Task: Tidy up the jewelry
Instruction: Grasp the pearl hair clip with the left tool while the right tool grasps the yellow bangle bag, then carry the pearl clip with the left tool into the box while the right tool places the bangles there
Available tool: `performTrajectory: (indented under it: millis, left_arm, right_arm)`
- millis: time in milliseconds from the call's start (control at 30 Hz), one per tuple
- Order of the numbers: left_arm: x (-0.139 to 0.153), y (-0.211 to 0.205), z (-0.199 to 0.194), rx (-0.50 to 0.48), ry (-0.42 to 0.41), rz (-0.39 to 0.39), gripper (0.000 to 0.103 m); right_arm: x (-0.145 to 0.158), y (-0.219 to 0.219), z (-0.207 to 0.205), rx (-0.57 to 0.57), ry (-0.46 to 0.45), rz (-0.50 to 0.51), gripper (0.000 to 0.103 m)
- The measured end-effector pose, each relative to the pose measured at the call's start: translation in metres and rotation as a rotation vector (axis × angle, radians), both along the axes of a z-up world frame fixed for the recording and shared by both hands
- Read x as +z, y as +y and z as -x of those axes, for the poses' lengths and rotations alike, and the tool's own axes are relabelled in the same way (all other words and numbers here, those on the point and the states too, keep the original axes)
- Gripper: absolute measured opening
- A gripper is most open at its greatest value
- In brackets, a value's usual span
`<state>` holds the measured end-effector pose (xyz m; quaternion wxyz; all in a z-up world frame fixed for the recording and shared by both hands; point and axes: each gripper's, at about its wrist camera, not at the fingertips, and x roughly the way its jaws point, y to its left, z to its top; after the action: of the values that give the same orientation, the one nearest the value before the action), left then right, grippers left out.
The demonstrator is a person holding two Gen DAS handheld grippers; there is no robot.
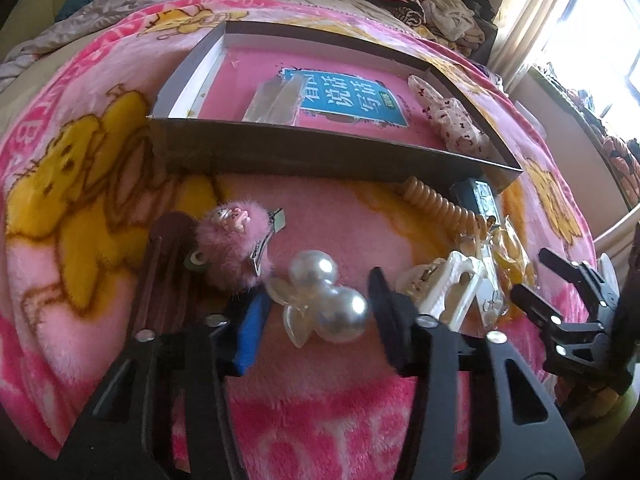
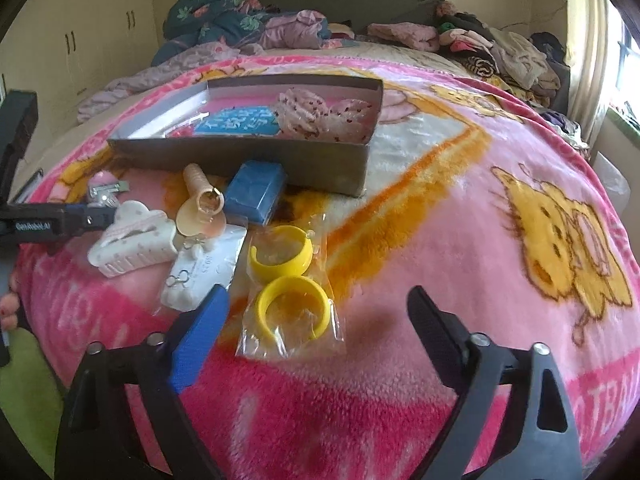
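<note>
Straddling the pearl hair clip [image 1: 326, 298], your left tongs [image 1: 316, 312] stand unclenched, pads apart from it; your right tongs [image 2: 316, 320], likewise released, flank the bagged yellow bangles [image 2: 288, 280].

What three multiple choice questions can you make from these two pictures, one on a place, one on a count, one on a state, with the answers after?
1. Where does the blue box lie?
A. inside the tray
B. on the blanket against the tray's front wall
C. on top of the white hair claw

2. How many yellow bangles are in the clear bag?
A. one
B. two
C. four

3. How do the right tongs stand?
A. open over the bagged bangles
B. shut on the blue box
C. shut on the white hair claw

Answers: B, the box sits on the pink blanket touching the cardboard tray from outside. B, two yellow rings show through the plastic, one above the other. A, the fingers stand wide apart with nothing pressed between them.
</note>
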<state>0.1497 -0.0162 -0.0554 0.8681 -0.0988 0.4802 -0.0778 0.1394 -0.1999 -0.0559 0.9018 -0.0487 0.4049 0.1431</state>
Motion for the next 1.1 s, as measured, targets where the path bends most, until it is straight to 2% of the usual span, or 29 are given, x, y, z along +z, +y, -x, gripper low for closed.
performTrajectory:
  millis: [133, 200, 300, 700, 1100]
  left_arm:
    - [0.000, 0.002, 0.002, -0.007, -0.001, 0.015, 0.035]
    - [0.000, 0.004, 0.005, -0.008, -0.001, 0.023, 0.035]
    - [0.001, 0.003, 0.010, -0.016, -0.002, 0.031, 0.035]
    - [0.015, 0.005, 0.021, -0.038, -0.038, 0.035, 0.035]
    - [0.039, 0.022, 0.021, -0.021, -0.082, 0.030, 0.035]
  right_arm:
    - [-0.007, 0.005, -0.006, 0.017, 0.000, 0.034, 0.059]
    - [-0.008, 0.006, -0.006, 0.025, -0.005, 0.042, 0.047]
    - [-0.007, 0.000, -0.006, 0.014, -0.009, 0.029, 0.041]
    - [0.016, -0.012, -0.003, -0.012, -0.030, -0.049, 0.041]
    - [0.049, 0.024, -0.011, 0.071, -0.064, -0.077, 0.041]
